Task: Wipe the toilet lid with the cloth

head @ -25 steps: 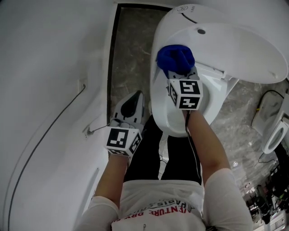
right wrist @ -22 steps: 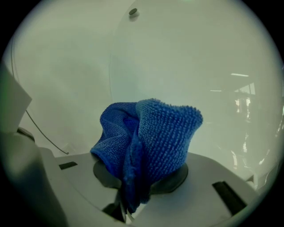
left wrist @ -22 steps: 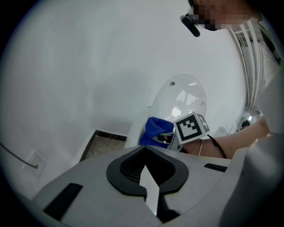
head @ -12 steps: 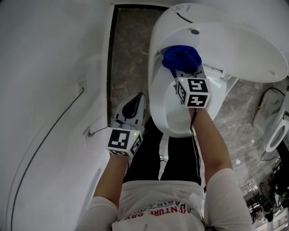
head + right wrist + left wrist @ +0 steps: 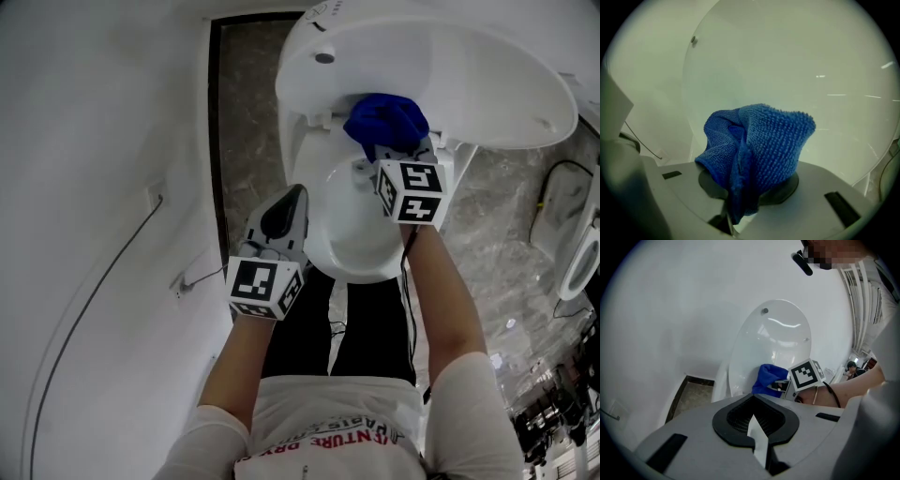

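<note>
Blue cloth [image 5: 757,150] is clamped, bunched, in the right claw [image 5: 394,148], at or just off the raised toilet lid [image 5: 487,84] straight ahead, low near the hinge. The left claw [image 5: 281,217] is seen closed and empty beside the bowl [image 5: 349,246], farther off.

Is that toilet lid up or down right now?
Up. The toilet lid stands raised, nearly upright; the right tongs hold the bunched blue cloth before its inner face.

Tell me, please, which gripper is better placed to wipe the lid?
Right: the right gripper is shut on the blue cloth by the lid; the left gripper is shut and empty.
</note>
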Demonstrator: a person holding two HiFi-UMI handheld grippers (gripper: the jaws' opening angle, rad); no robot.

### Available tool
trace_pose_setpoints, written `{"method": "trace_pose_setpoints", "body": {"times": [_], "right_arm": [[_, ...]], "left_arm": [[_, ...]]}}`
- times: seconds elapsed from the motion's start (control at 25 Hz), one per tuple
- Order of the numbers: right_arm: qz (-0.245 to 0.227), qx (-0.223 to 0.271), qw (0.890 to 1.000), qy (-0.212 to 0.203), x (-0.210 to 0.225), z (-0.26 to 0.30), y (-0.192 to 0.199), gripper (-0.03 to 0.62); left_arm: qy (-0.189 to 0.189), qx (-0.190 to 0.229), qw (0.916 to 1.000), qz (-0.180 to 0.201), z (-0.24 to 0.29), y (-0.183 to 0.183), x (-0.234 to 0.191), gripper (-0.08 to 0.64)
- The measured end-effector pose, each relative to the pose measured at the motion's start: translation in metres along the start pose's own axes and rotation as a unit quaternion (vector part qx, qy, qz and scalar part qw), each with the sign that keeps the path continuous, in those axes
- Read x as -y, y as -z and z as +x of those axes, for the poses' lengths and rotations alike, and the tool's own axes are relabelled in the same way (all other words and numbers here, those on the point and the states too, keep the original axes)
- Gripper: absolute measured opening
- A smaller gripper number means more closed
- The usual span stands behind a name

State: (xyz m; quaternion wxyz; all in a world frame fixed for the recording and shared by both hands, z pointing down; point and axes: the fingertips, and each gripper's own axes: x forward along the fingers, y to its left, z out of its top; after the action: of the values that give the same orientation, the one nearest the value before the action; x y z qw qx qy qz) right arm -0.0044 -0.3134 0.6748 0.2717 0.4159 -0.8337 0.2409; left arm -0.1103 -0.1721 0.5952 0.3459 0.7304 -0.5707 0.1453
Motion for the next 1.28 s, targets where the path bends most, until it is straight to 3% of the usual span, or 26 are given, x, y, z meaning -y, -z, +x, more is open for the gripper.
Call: {"method": "trace_pose_setpoints", "body": {"times": [0.4, 0.68, 1.08, 1.28], "right_arm": [[0.015, -0.008, 0.999, 0.038, 0.081, -0.040, 0.018, 0.095], [0.023, -0.006, 0.996, 0.081, 0.130, -0.073, 0.024, 0.094], [0.071, -0.007, 0.989, 0.129, 0.171, -0.127, 0.035, 0.094], [0.099, 0.030, 0.988, 0.119, 0.163, -0.173, 0.011, 0.094]], "left_arm": [[0.028, -0.020, 0.9992, 0.023, 0.030, 0.003, 0.051, 0.006], [0.036, -0.011, 0.9986, 0.038, 0.042, -0.009, 0.083, 0.006], [0.047, -0.003, 0.9977, 0.049, 0.043, -0.013, 0.132, 0.006], [0.045, 0.010, 0.9974, 0.055, 0.027, -0.024, 0.149, 0.006]]}}
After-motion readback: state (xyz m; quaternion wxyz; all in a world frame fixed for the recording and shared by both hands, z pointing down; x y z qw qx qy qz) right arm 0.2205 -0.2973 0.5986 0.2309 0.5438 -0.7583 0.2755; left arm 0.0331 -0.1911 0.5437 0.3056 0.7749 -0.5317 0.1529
